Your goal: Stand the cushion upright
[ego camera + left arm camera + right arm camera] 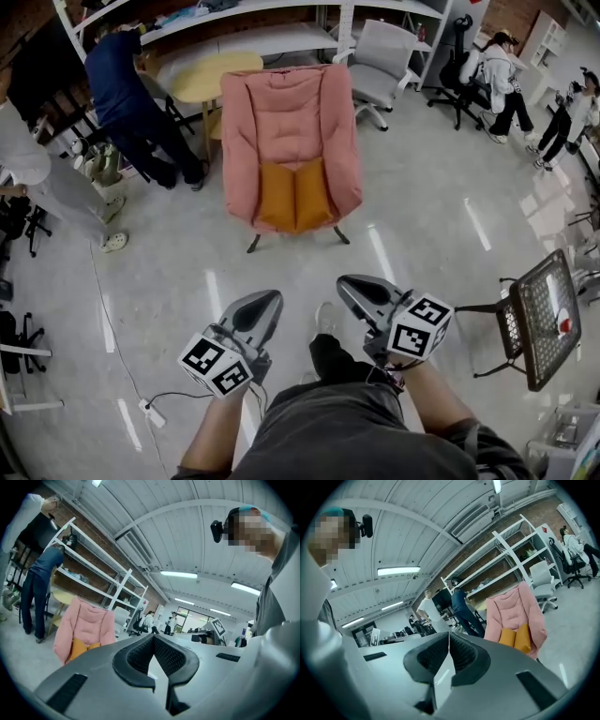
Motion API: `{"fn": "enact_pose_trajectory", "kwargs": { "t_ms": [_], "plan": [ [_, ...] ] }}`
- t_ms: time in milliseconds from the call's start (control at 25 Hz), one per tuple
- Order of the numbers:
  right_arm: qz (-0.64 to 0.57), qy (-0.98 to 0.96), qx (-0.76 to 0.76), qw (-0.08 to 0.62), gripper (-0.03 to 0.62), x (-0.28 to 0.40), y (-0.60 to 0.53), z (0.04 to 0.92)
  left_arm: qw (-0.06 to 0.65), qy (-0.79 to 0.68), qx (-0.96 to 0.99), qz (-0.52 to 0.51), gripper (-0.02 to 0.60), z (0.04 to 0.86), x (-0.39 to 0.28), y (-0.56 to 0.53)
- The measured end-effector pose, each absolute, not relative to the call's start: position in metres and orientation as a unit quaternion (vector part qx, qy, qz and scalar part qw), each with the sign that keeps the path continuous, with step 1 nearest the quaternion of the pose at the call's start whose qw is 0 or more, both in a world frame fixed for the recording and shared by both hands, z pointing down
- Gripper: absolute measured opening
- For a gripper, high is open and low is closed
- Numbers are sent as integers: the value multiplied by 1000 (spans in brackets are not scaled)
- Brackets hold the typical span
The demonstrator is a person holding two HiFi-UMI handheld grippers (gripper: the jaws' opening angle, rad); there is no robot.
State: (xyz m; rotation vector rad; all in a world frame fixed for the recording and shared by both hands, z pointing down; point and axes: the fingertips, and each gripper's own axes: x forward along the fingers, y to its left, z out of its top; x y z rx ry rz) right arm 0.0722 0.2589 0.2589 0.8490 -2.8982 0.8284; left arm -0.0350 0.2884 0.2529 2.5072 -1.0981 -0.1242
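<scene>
— Left gripper (pixel 273 300), right gripper (pixel 346 284)?
— Clamped shut, empty, side by side.
— Cushion (pixel 295 197)?
— Orange, lying on pink chair's (pixel 291 112) seat, well ahead.
— Room between?
— Bare floor (pixel 412 234) up to chair legs; wire rack (pixel 546 319) off at right edge, well apart; people (pixel 127 94) near far edges.

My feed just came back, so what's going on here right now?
A person holds tongs in each hand. The left tongs and right tongs are both shut and empty, low in the head view, with bare floor between them and the pink chair. The orange cushion sits in the chair's seat, creased down the middle, with nothing touching it. Other people are busy in the background.
</scene>
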Motion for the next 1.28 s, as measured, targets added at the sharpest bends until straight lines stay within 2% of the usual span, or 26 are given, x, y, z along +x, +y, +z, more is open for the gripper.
{"fn": "enact_pose_trajectory", "kwargs": {
  "t_ms": [600,1040,1280],
  "plan": [
    [302,-923,237,30,17,86,60,293,232,-423,876,-2,11,285,-19,95],
    [323,-910,252,66,17,99,-27,336,251,-432,866,23,11,319,-18,1],
    [343,-897,261,99,17,90,-58,394,282,-443,849,53,11,389,-44,-26]
  ]
}}
